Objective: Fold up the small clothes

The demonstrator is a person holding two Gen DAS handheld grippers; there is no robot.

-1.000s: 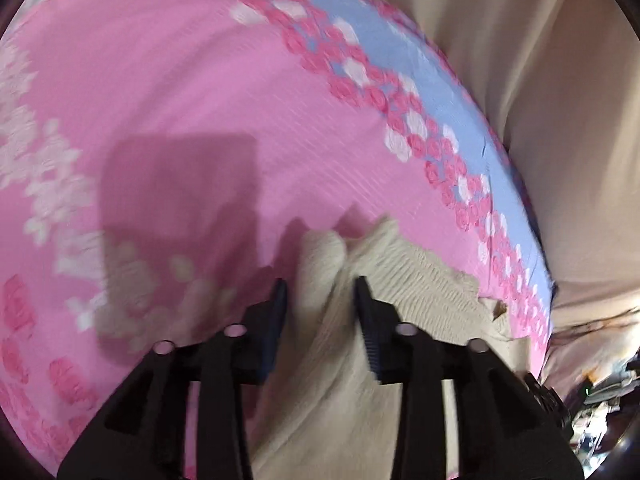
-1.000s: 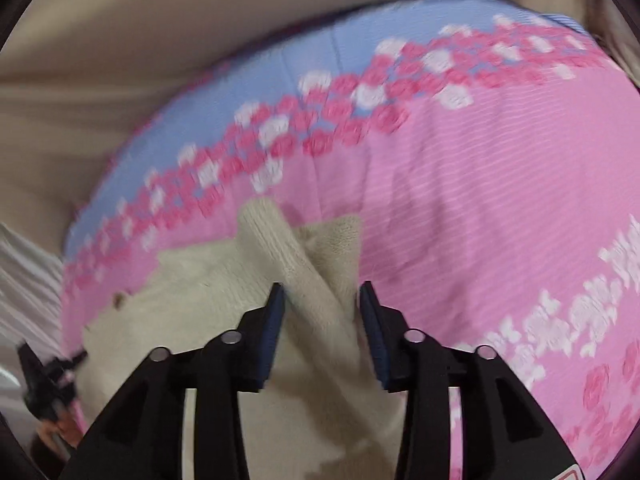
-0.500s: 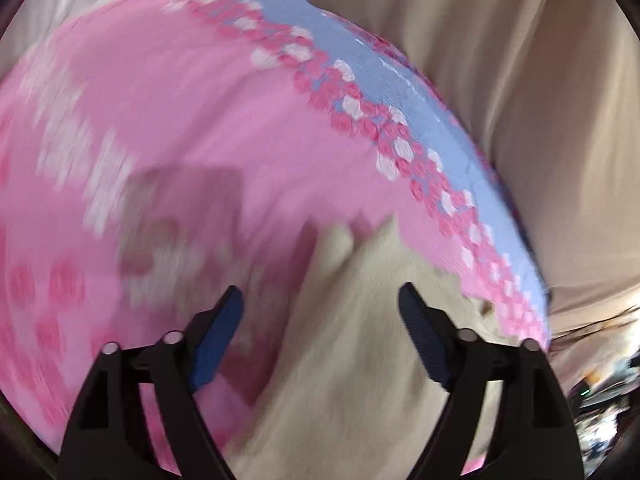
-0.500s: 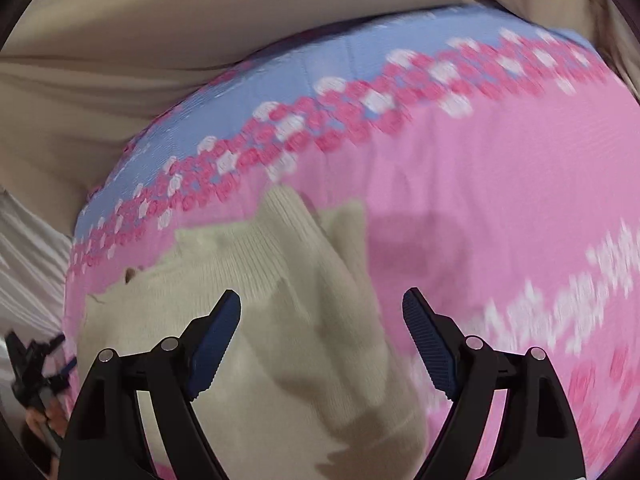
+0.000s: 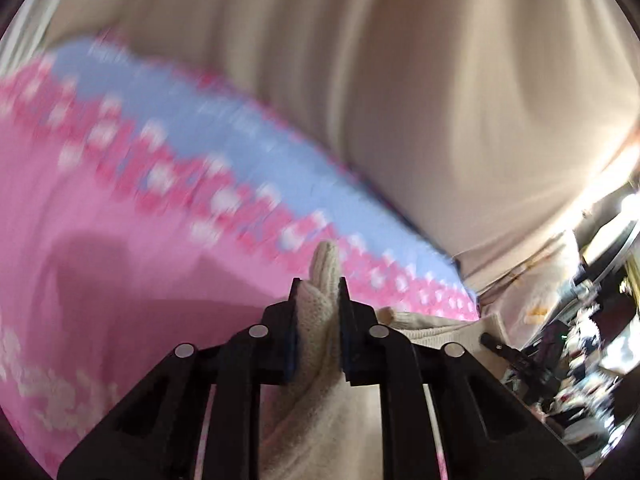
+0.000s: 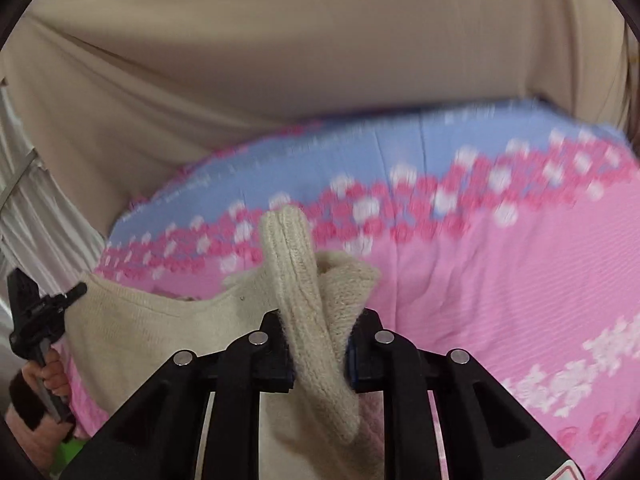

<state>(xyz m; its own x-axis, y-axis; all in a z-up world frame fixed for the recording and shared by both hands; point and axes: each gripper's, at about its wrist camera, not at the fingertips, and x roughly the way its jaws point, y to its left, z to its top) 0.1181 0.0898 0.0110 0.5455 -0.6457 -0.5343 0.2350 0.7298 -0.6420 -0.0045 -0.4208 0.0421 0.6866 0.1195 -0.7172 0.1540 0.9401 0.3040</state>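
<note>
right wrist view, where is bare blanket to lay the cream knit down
Bare pink blanket lies right of the right gripper, between rose band and white flowers. Left is crowded: the cream knit stretches to the left gripper.

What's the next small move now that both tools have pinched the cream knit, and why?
Probably lift both corners together and carry them across to lay the fold. The left tool and right tool are each shut on a bunched edge of the cream knit garment, which hangs stretched between them above the pink blanket.
</note>
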